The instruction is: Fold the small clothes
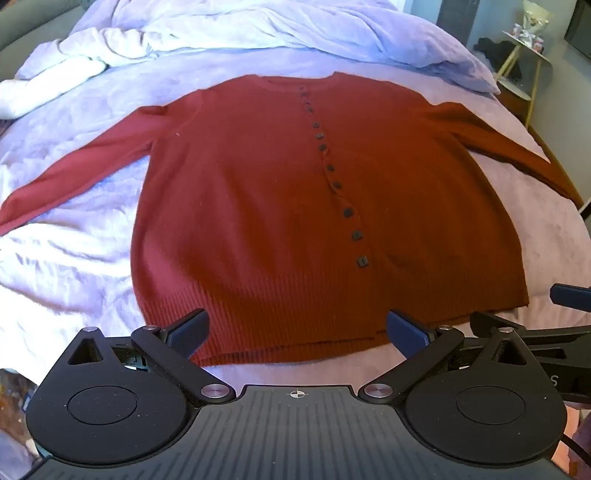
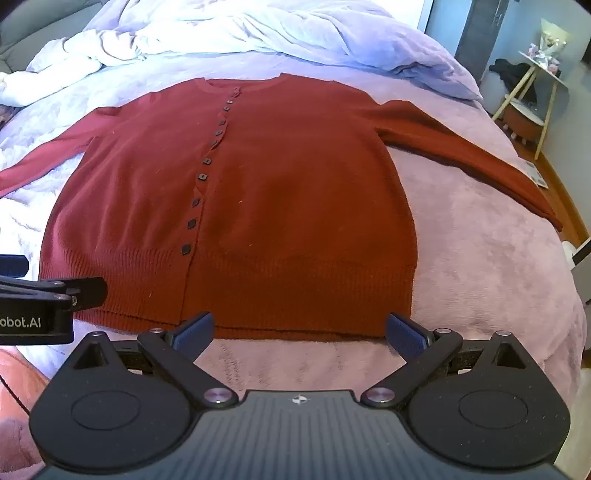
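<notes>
A dark red cardigan (image 1: pixel 258 206) with a row of small dark buttons lies flat, front up, on a lilac blanket, sleeves spread to both sides, hem nearest me. It also shows in the right wrist view (image 2: pixel 280 206). My left gripper (image 1: pixel 297 332) is open and empty, hovering over the hem at its middle. My right gripper (image 2: pixel 299 332) is open and empty, just in front of the hem's right part. Each gripper shows at the edge of the other's view, side by side.
The lilac blanket (image 2: pixel 480 258) covers the bed. A rumpled white and lilac duvet (image 1: pixel 221 33) is heaped beyond the collar. A small side table (image 2: pixel 532 99) stands off the bed's far right. A paper tag (image 2: pixel 533 173) lies by the right sleeve.
</notes>
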A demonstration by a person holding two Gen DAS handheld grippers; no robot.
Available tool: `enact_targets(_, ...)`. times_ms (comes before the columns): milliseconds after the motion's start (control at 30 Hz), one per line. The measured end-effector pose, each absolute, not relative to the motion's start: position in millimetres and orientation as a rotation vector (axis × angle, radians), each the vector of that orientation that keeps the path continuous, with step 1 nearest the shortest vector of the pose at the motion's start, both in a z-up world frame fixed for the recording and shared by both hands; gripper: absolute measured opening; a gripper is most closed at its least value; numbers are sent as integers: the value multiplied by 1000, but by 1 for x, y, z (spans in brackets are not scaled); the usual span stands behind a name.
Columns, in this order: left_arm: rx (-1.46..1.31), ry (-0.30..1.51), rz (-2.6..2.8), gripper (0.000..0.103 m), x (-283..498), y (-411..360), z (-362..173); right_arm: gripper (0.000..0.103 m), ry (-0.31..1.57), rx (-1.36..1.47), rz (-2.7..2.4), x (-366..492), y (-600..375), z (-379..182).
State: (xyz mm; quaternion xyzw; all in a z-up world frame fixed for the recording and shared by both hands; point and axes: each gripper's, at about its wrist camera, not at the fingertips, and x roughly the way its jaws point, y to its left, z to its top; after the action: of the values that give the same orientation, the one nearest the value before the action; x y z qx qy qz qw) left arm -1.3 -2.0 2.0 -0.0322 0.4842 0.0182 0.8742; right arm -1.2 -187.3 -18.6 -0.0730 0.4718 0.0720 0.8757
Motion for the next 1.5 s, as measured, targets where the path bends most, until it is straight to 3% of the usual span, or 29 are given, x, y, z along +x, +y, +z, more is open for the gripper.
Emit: enact_targets(1500,-86,1045,33,103,-2,0,-4,99,973,-138,126,-1,-193,-18)
